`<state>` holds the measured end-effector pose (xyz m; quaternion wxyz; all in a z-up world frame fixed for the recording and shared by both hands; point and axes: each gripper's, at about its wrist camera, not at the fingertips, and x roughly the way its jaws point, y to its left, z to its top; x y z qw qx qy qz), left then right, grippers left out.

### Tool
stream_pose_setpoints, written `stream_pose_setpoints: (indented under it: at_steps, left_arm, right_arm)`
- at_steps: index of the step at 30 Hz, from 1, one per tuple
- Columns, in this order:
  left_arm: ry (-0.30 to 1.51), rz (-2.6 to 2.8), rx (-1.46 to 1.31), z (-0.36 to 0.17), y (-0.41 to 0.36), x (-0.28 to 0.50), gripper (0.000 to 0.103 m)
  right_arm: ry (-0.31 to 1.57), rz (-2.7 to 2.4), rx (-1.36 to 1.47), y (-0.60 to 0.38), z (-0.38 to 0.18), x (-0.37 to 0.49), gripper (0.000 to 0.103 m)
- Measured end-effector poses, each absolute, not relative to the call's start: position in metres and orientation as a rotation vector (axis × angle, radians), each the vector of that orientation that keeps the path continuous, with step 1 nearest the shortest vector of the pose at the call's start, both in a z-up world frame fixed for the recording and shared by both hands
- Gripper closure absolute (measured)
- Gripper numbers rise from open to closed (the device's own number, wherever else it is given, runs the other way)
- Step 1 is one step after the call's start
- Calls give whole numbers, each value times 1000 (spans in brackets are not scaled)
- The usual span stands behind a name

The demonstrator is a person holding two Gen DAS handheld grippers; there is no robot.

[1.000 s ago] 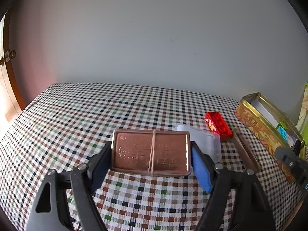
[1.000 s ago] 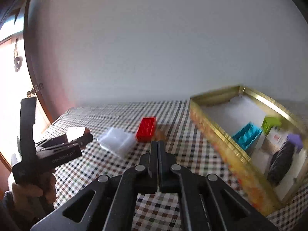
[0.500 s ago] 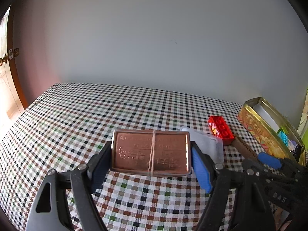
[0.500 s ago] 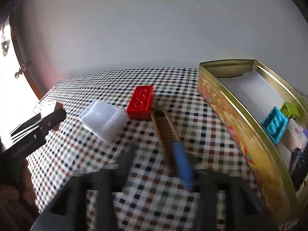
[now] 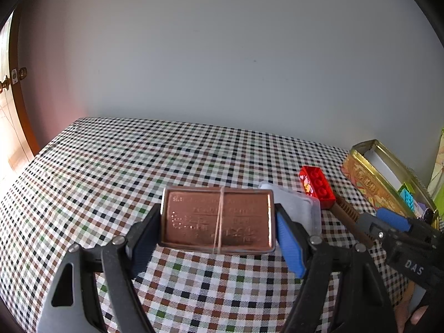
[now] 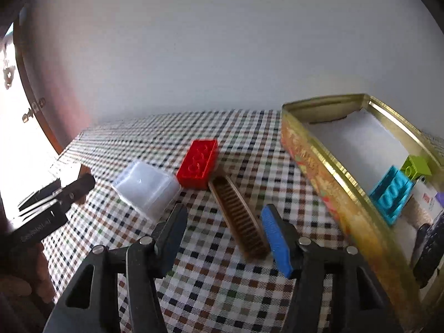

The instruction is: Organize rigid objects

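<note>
My left gripper [image 5: 217, 222] is shut on a copper-coloured metal tin [image 5: 216, 217] with a rubber band round it, held just above the checked tablecloth. My right gripper [image 6: 222, 222] is open, its fingers either side of the near end of a brown wooden comb [image 6: 238, 219] that lies on the cloth. The comb also shows in the left wrist view [image 5: 347, 213]. A red toy brick [image 6: 198, 162] and a clear plastic box [image 6: 145, 187] lie just beyond. The right gripper [image 5: 388, 222] appears at the right of the left wrist view.
An open gold tin box [image 6: 319, 163] stands at the right and holds a turquoise brick [image 6: 394, 191], a green brick [image 6: 415, 166] and dark items. A wall rises behind the table. A wooden door [image 5: 14, 111] is at the left.
My right gripper has opened and moved down and forward over the comb. My left gripper has kept its hold on the copper tin and barely moved.
</note>
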<state>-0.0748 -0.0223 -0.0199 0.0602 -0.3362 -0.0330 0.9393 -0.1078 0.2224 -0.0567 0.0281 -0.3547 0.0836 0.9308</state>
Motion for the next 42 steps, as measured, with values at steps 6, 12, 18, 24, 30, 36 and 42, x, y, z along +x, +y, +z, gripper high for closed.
stream_pose_setpoints:
  at_steps: [6,12,18,24,30,36,42]
  left_arm:
    - [-93,2839,-1013,-19,-22,-76,26]
    - [-92,2839,-1014,-20,-22,-76,26]
    - [-101,2833,-976,-19,-21,-76,26]
    - [-113,2850,-905,-14,-19,-69,26]
    - [-102,2875,-879,-10,-11,-61,26]
    - [-133,2866,-838,0,-2,-53,26]
    - [-95,2846,-781,9,23,-43,26]
  right_arm:
    - [212,2836,-1233,220,-73,-127,44]
    - [206,2800,-1290,226,-79,-133,75]
    - [226,2846,-1229,230,-73,-120,75]
    - [338,2944,-1042,240,-43,-98,75]
    - [334,2969,-911,241,-26,-86,75]
    - [277,2951,-828,243,-12,-74,75]
    - [253,2936,-773,258,-6,-59,75]
